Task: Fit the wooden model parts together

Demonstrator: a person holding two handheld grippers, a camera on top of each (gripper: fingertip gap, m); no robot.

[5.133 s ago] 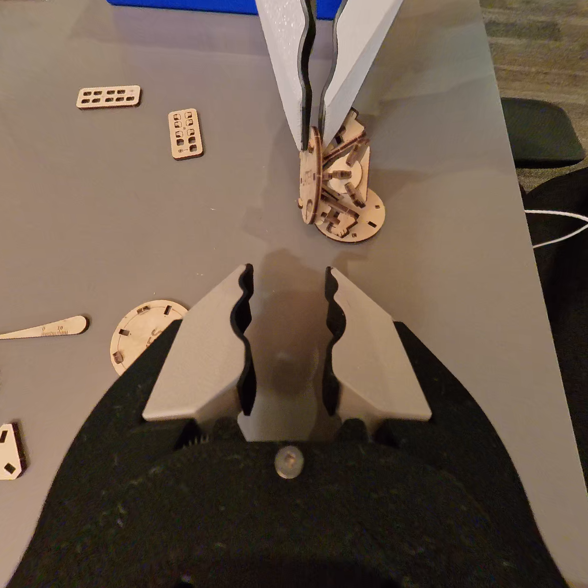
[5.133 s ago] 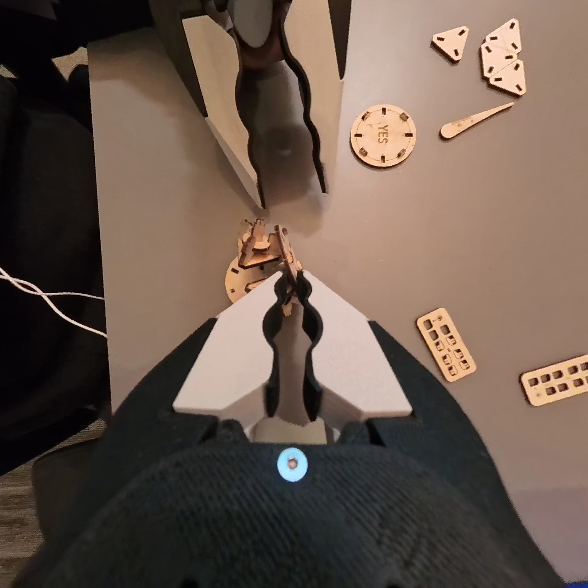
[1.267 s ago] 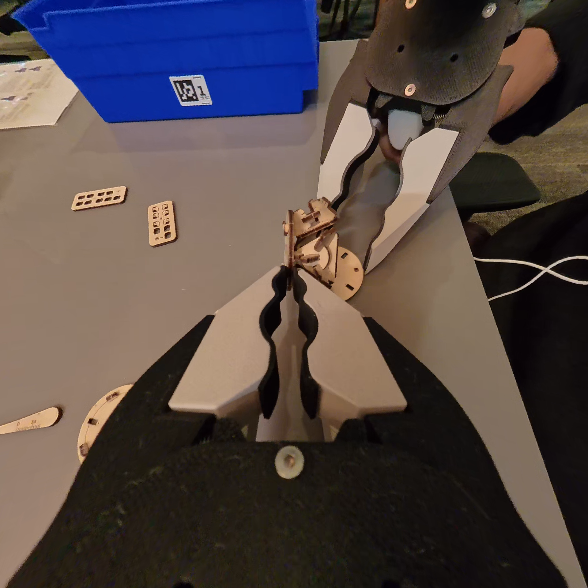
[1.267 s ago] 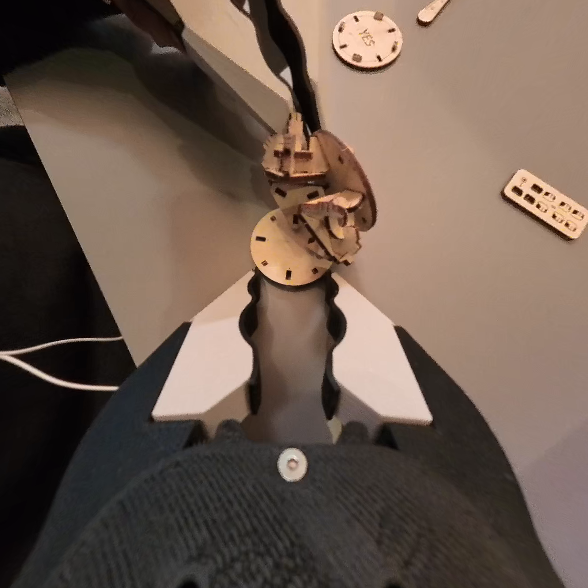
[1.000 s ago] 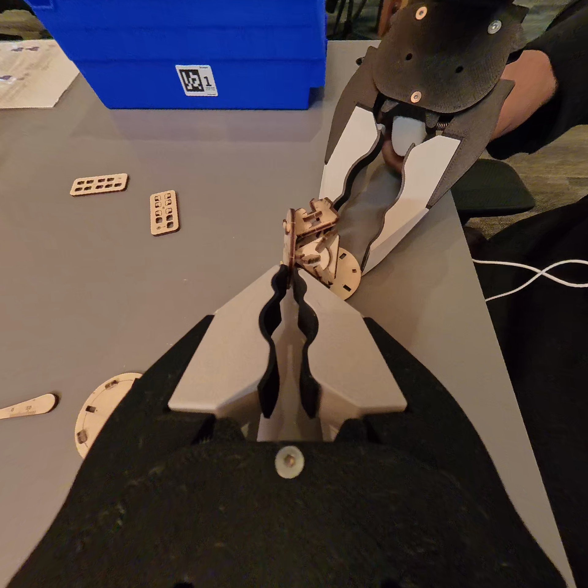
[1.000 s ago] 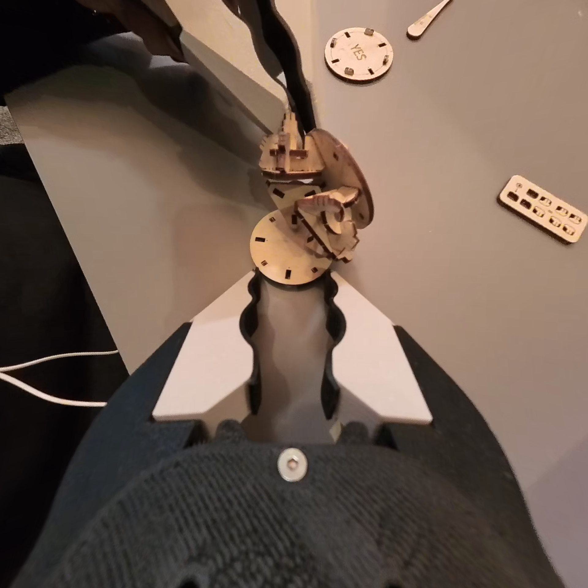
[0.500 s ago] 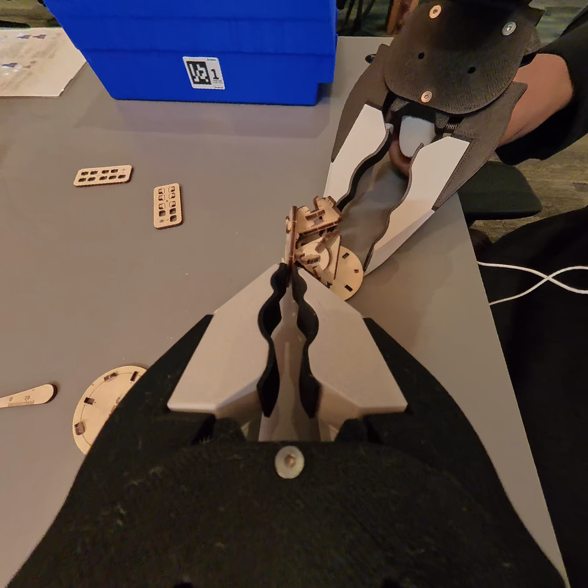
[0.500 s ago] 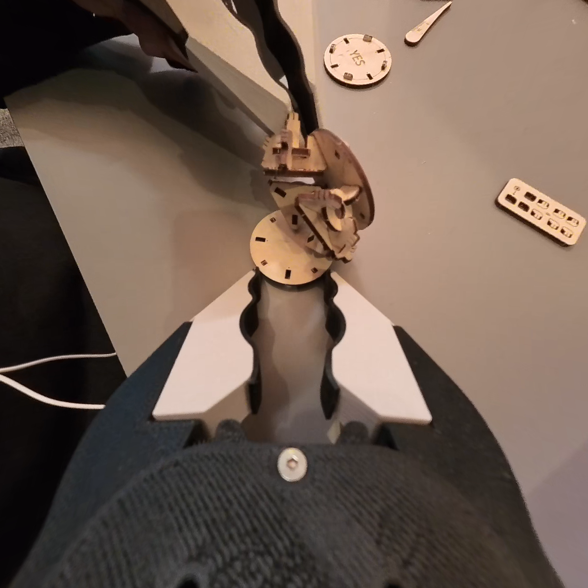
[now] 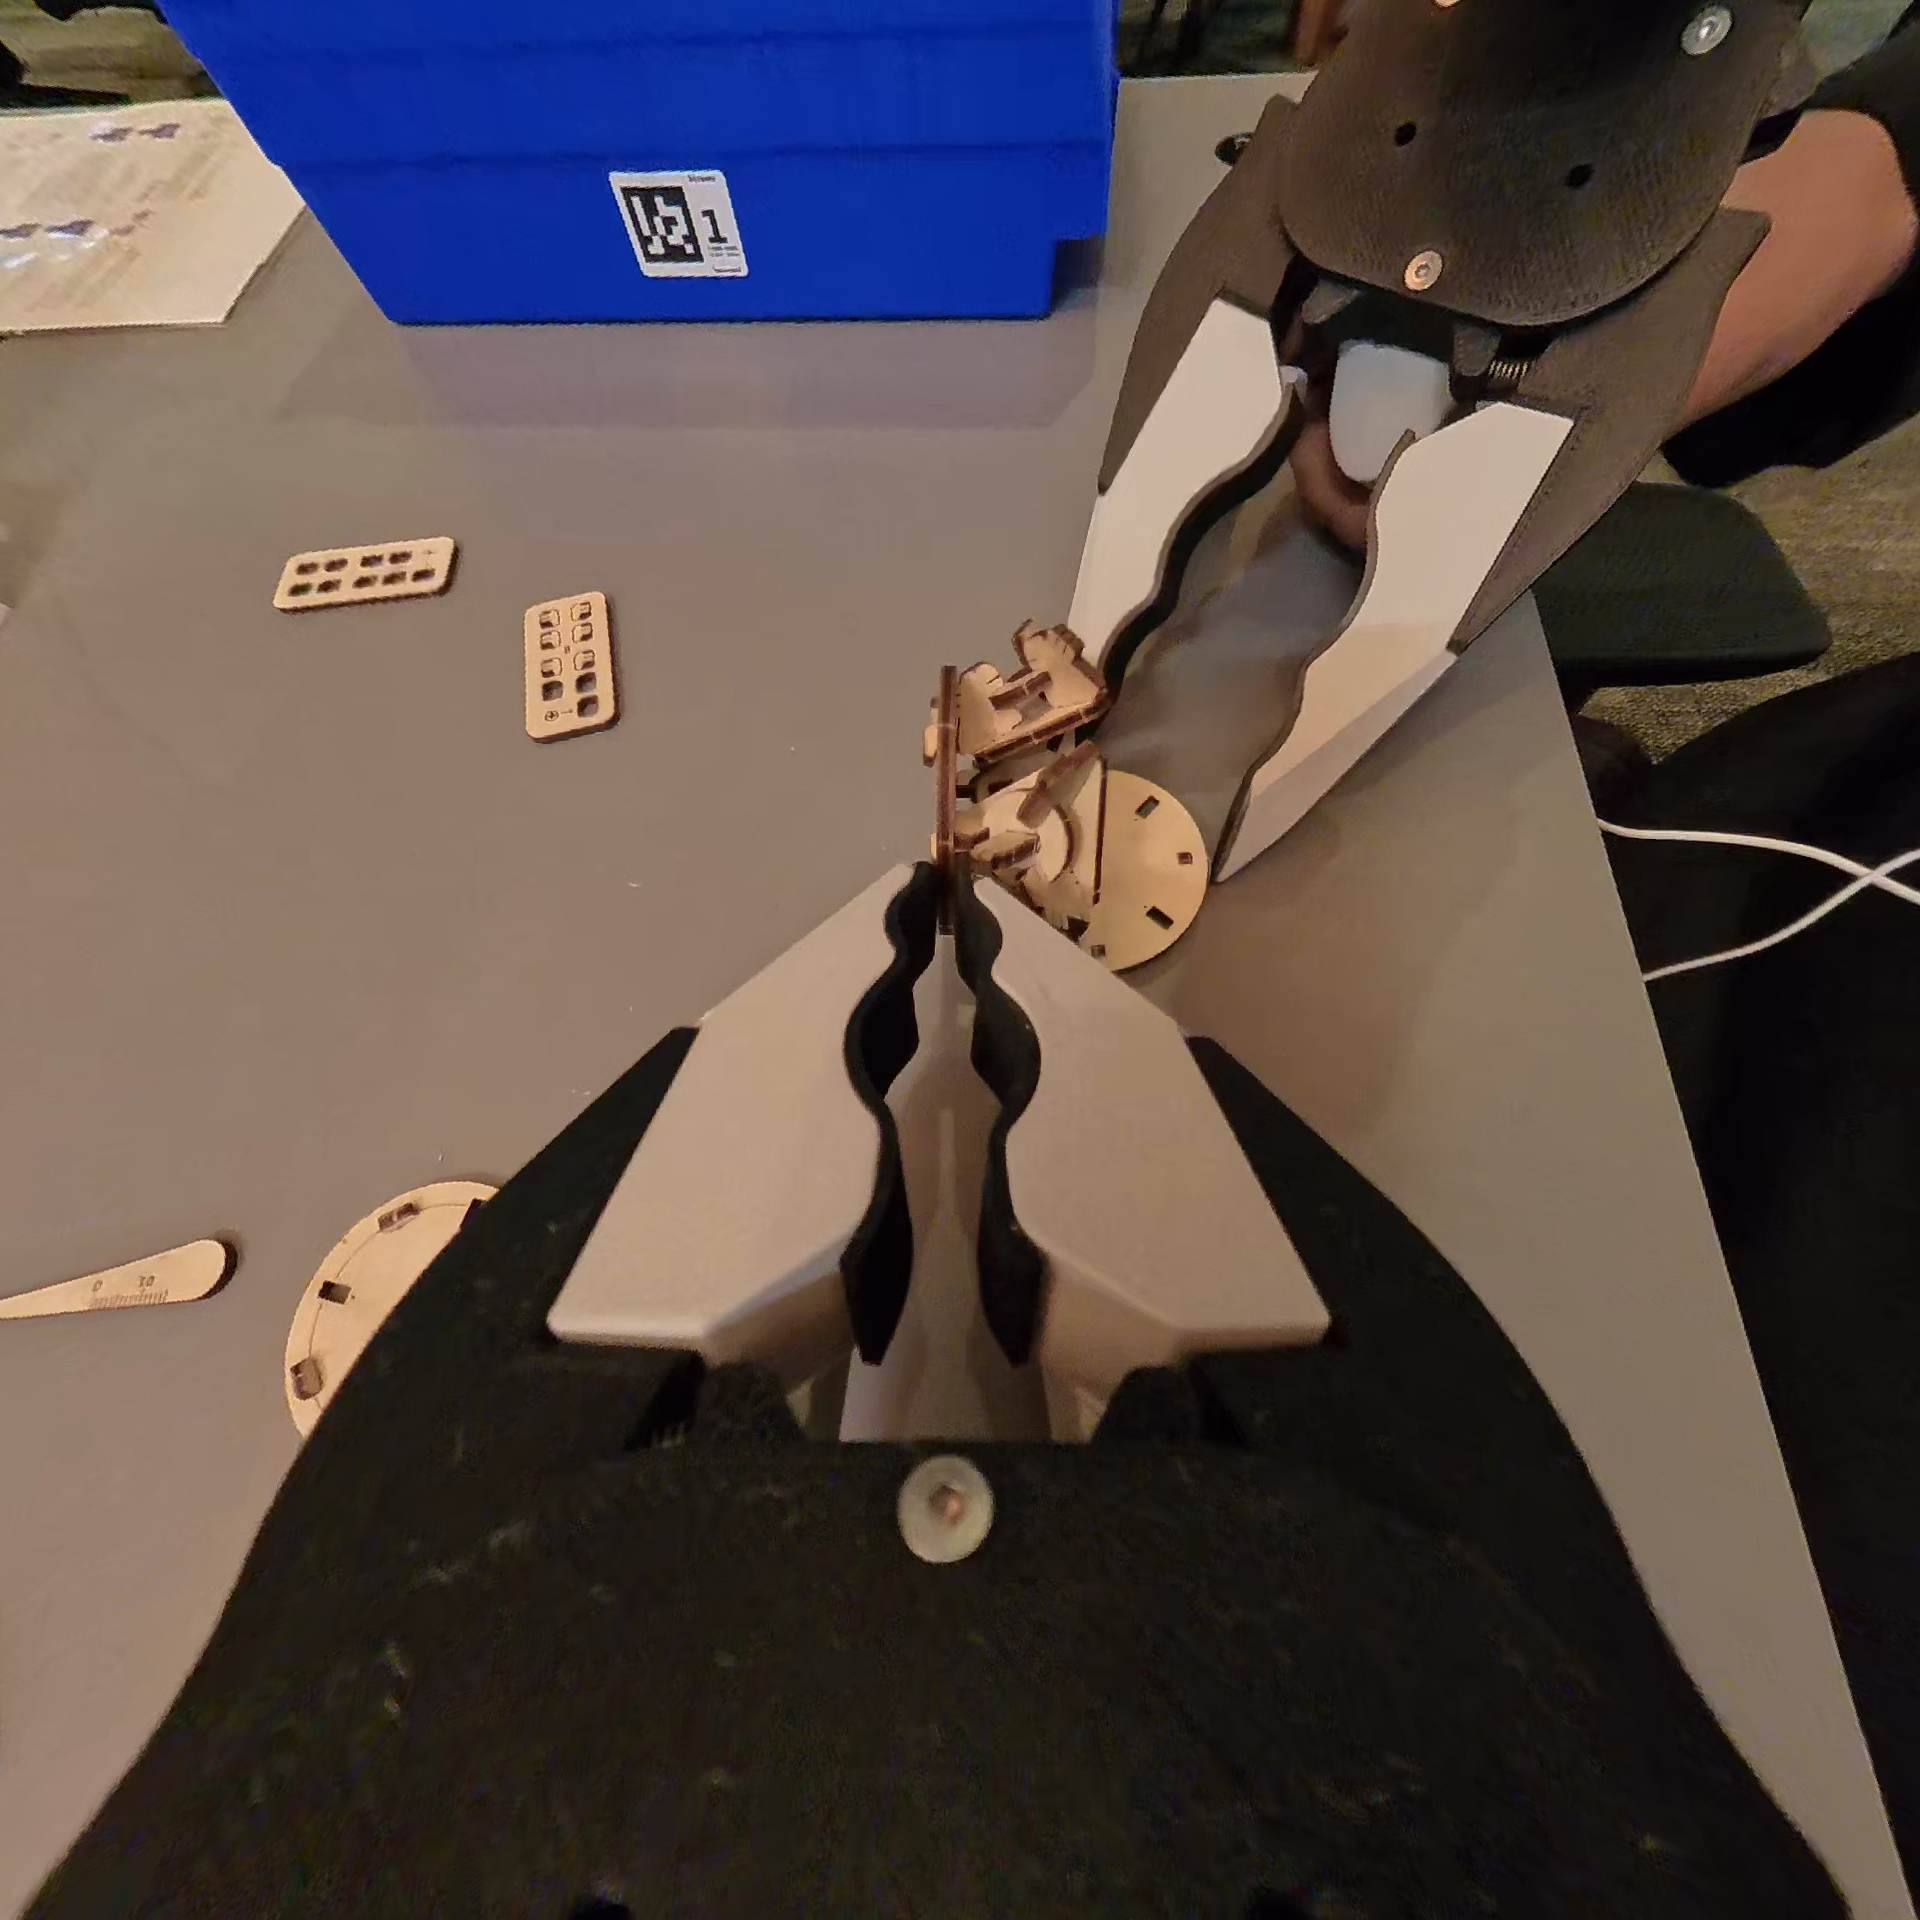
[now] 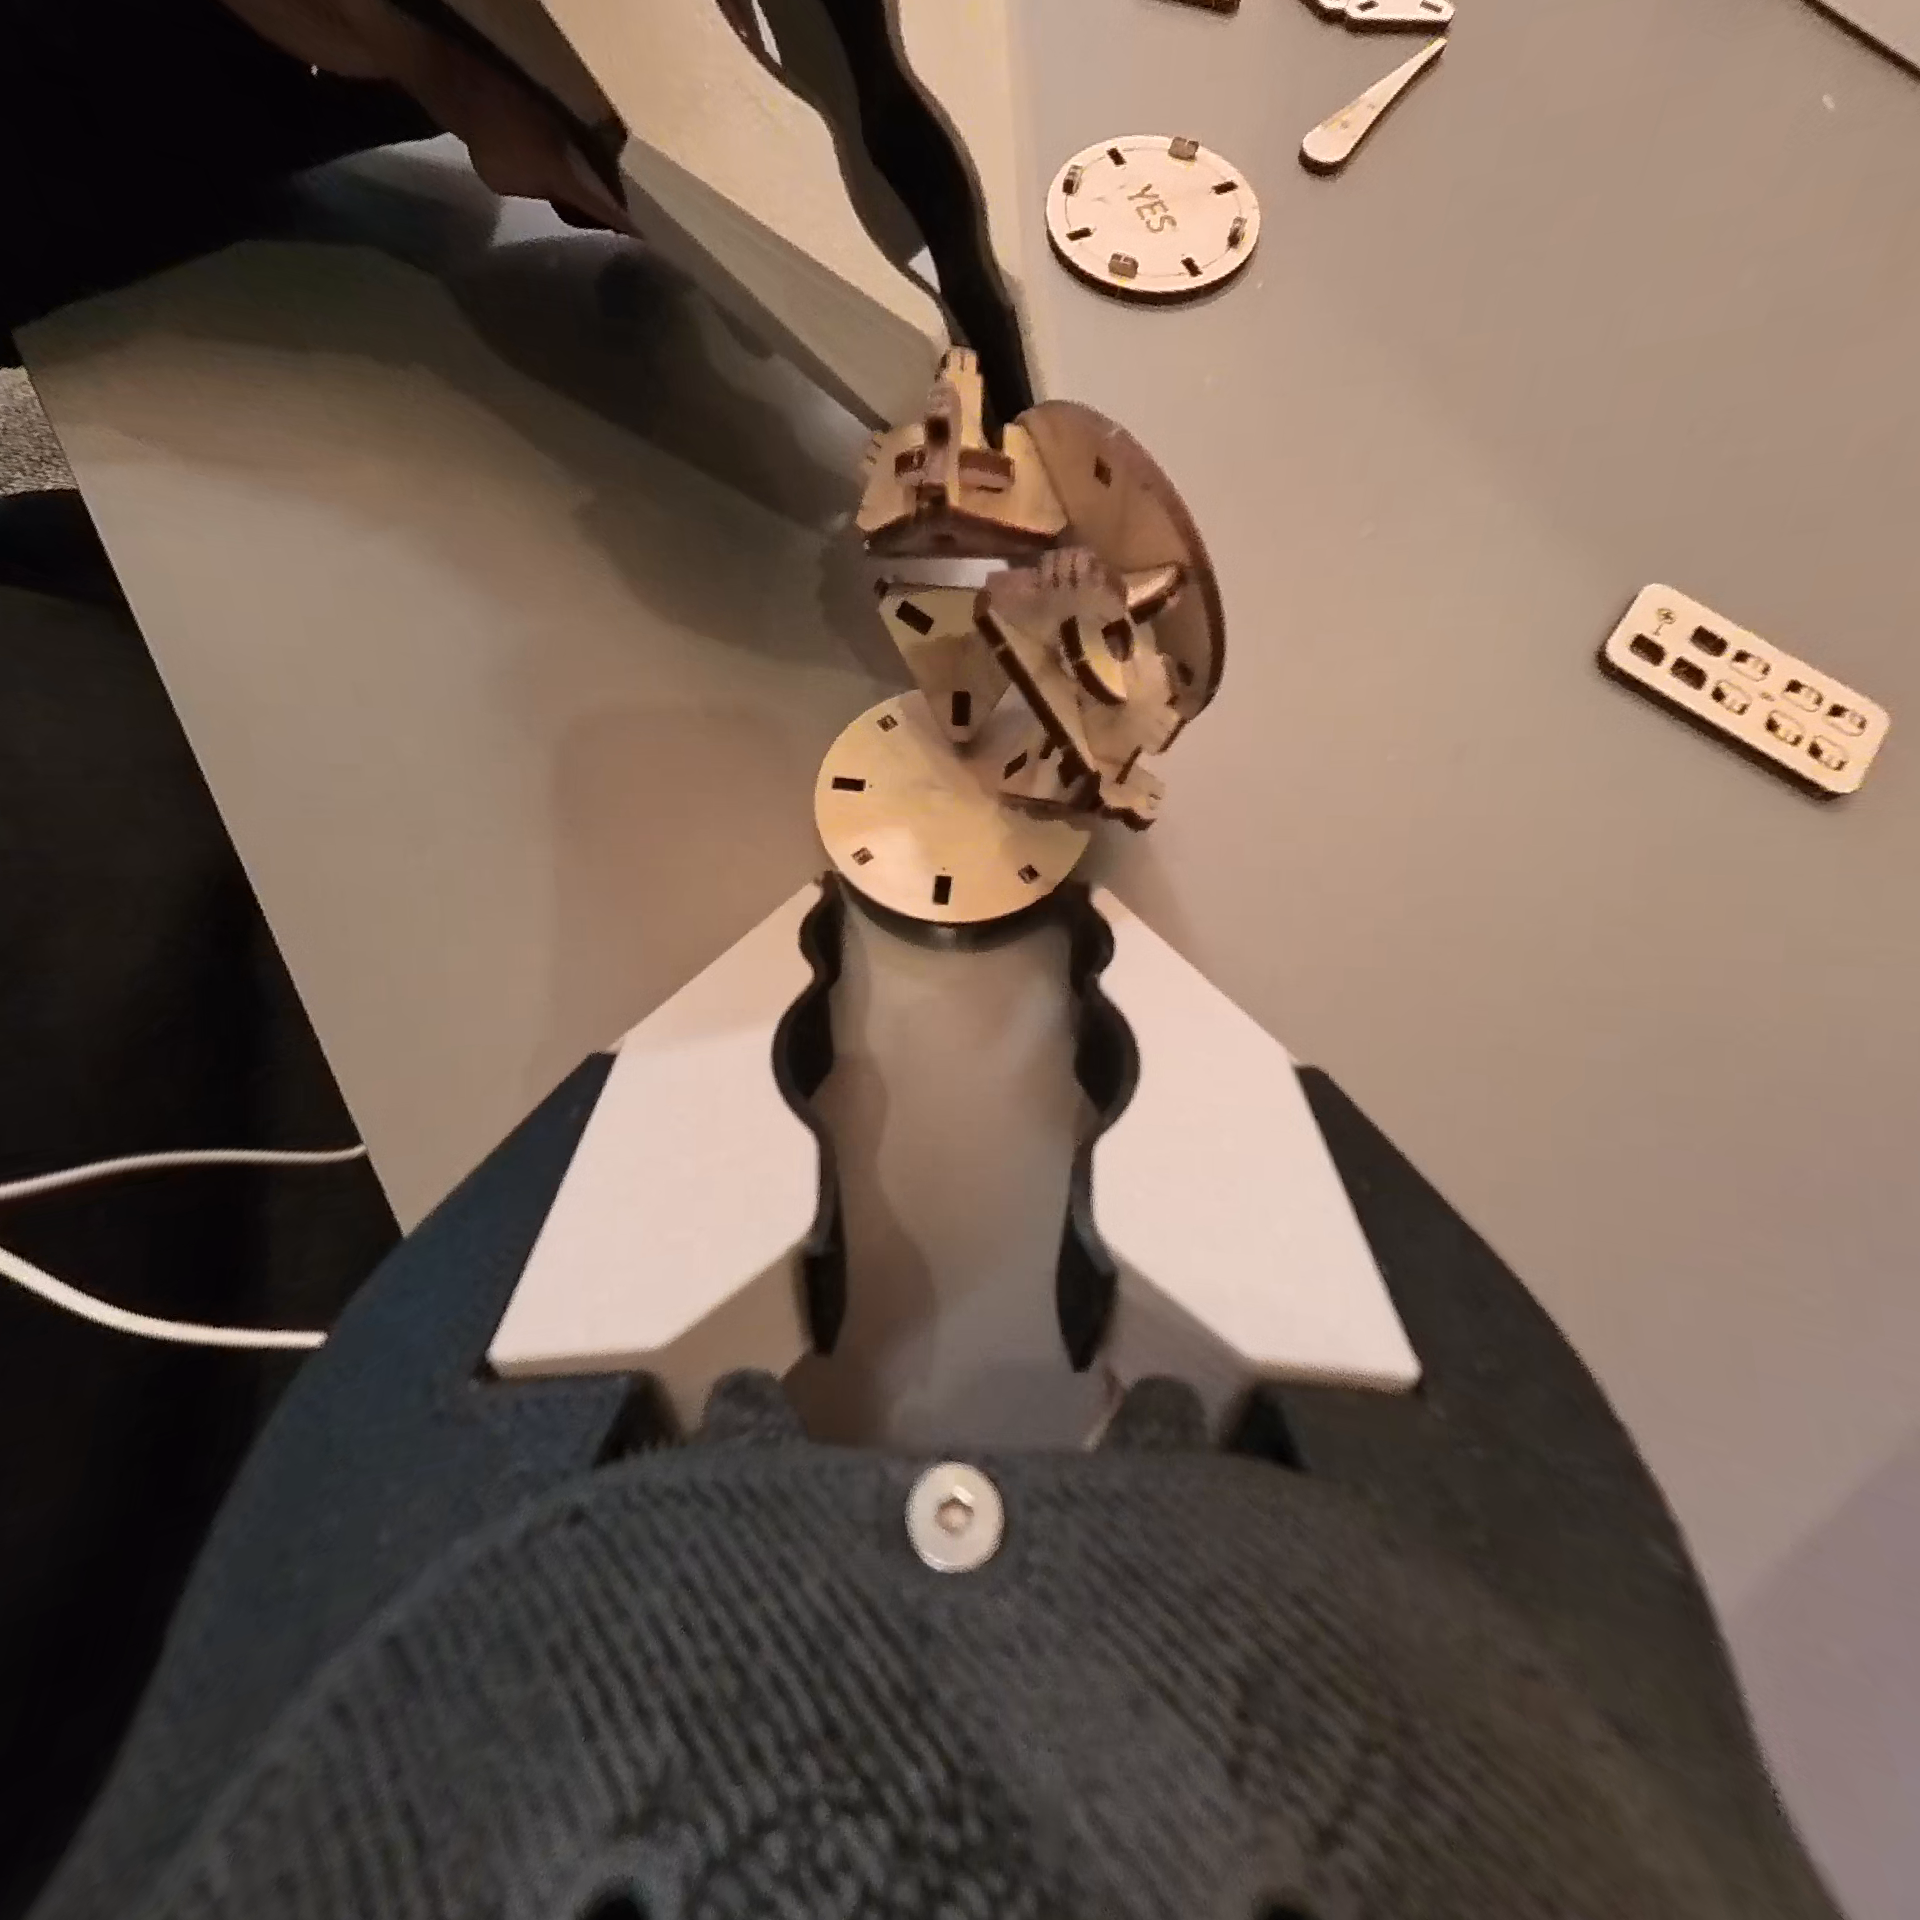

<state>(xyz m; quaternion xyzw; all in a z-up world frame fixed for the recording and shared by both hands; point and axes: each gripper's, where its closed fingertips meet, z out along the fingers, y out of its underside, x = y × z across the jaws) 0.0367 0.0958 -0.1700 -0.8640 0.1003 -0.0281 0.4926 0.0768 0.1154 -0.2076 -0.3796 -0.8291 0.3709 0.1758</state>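
The left tool (image 9: 945,899) is clenched on the lower edge of an upright wooden disc (image 9: 945,769), its 2 black pads pressed against the disc's faces. That disc belongs to a small laser-cut wooden assembly (image 9: 1039,790) of slotted plates, which stands near the right edge of the grey table (image 9: 727,468) with a flat round base disc (image 9: 1153,873) under it. The right tool (image 10: 951,914) stands released, its fingers spread on either side of the base disc's near rim (image 10: 935,831) in its own view; whether the pads touch that rim I cannot tell. In the left wrist view the right tool (image 9: 1174,769) reaches in from the far right, with a person's hand (image 9: 1808,260) behind it. Loose wooden parts lie farther out on the table: 2 slotted rectangular plates (image 9: 569,665) (image 9: 364,571) to the left, another round disc (image 9: 353,1299) near left, half hidden by the left tool's body, and a tapered pointer (image 9: 114,1294) beside it. A blue bin (image 9: 665,156) with a marker label stands at the far side, a sheet of paper (image 9: 114,229) to its left. White cables (image 9: 1766,883) hang off the table's right edge.
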